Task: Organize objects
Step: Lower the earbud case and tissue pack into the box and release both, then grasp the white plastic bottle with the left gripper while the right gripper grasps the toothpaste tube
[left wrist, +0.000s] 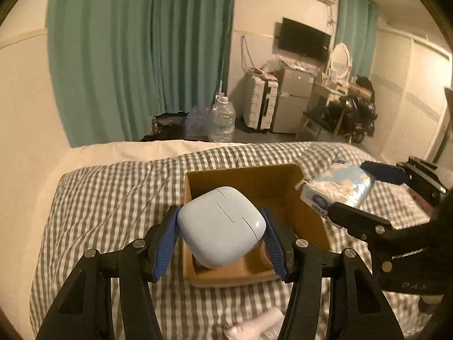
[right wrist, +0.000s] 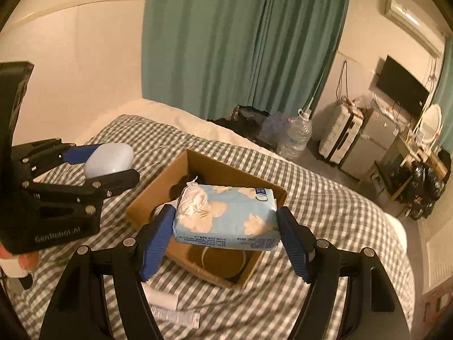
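Observation:
An open cardboard box (left wrist: 308,206) (right wrist: 158,181) sits on the checked bedspread. My left gripper (left wrist: 222,226) is shut on a pale blue rounded case (left wrist: 220,229), held above the box's near part; it also shows in the right wrist view (right wrist: 109,160), left of the box. My right gripper (right wrist: 225,223) is shut on a blue floral tissue pack (right wrist: 226,215) and holds it over the box; the pack also shows in the left wrist view (left wrist: 337,187), at the box's right edge. A round dark object (right wrist: 220,263) lies inside the box.
A white tube (right wrist: 175,311) (left wrist: 254,325) lies on the bedspread (left wrist: 113,198) near me. Beyond the bed stand a water jug (left wrist: 223,119), a white suitcase (left wrist: 260,102), a small fridge (left wrist: 291,99) and a cluttered desk (left wrist: 339,96). Teal curtains hang behind.

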Motion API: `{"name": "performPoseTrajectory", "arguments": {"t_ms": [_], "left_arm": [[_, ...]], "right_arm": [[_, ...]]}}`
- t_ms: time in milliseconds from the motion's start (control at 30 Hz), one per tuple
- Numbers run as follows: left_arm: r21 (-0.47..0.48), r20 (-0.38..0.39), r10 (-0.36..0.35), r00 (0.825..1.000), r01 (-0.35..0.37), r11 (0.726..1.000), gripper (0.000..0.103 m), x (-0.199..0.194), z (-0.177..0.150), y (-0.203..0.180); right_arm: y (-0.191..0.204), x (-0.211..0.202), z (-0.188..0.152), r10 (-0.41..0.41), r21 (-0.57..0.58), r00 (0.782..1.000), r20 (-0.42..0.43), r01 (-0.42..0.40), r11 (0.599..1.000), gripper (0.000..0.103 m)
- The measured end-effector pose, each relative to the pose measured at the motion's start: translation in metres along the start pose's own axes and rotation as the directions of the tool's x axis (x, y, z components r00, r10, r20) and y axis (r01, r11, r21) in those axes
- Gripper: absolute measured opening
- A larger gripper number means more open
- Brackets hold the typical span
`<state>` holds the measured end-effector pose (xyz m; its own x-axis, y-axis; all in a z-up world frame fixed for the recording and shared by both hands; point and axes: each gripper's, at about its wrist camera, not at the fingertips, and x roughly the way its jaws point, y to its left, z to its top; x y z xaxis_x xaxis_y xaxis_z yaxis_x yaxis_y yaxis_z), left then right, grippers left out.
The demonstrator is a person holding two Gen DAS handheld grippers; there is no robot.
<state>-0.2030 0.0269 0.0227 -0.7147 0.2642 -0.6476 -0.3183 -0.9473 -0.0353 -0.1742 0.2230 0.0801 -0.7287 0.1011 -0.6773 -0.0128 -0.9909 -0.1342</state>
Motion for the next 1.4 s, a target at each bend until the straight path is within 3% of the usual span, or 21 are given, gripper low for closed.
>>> {"name": "performPoseTrajectory", "arguments": {"t_ms": [233, 400, 667, 700, 767, 800, 833, 900, 1200, 1400], "left_arm": [[0.085, -0.096, -0.028, 0.995, 0.036, 0.996, 0.058, 0.071, 0.006, 0.0], [0.052, -0.137, -0.085, 0.987, 0.093, 0.994, 0.058, 0.105, 0.003, 0.005], [0.083, -0.19, -0.056, 0.98, 0.073, 0.994, 0.058, 0.152, -0.017, -0.008], [0.083, -0.196, -0.051, 0.979, 0.069, 0.994, 0.058, 0.155, -0.019, -0.008], [0.066, -0.215, -0.057, 0.975, 0.073, 0.995, 0.06, 0.157, -0.021, -0.009], [0.053, -0.215, -0.067, 0.974, 0.08, 0.995, 0.066, 0.154, -0.021, -0.008], [0.04, -0.211, -0.078, 0.974, 0.088, 0.995, 0.07, 0.149, -0.02, -0.007], [0.022, -0.197, -0.086, 0.977, 0.092, 0.995, 0.093, 0.135, -0.018, -0.004], [0.096, -0.12, -0.016, 0.993, 0.028, 0.995, 0.096, 0.048, -0.008, -0.004], [0.138, -0.097, 0.014, 0.995, 0.0, 0.99, 0.098, 0.003, -0.035, -0.003]], "right_arm": [[-0.023, 0.073, 0.002, 0.01, 0.055, 0.999, -0.051, -0.007, 0.998, 0.072], [-0.034, 0.108, -0.001, 0.012, 0.073, 0.998, -0.068, -0.007, 0.997, 0.072], [-0.046, 0.141, -0.016, 0.051, 0.104, 0.994, -0.096, -0.041, 0.994, 0.073], [-0.048, 0.141, -0.017, 0.069, 0.111, 0.994, -0.087, -0.059, 0.992, 0.073], [-0.05, 0.131, -0.02, 0.109, 0.128, 0.994, -0.018, -0.105, 0.986, 0.085], [-0.051, 0.125, -0.02, 0.102, 0.143, 0.995, 0.006, -0.102, 0.984, 0.098], [-0.053, 0.119, -0.019, 0.092, 0.161, 0.995, 0.032, -0.096, 0.982, 0.099], [-0.056, 0.099, -0.016, 0.106, 0.183, 0.992, 0.068, -0.117, 0.976, 0.099], [-0.037, 0.018, -0.011, 0.048, 0.085, 0.997, 0.055, -0.053, 0.995, 0.099], [-0.019, -0.022, -0.034, 0.047, 0.026, 0.998, 0.035, -0.048, 0.999, 0.099]]}}
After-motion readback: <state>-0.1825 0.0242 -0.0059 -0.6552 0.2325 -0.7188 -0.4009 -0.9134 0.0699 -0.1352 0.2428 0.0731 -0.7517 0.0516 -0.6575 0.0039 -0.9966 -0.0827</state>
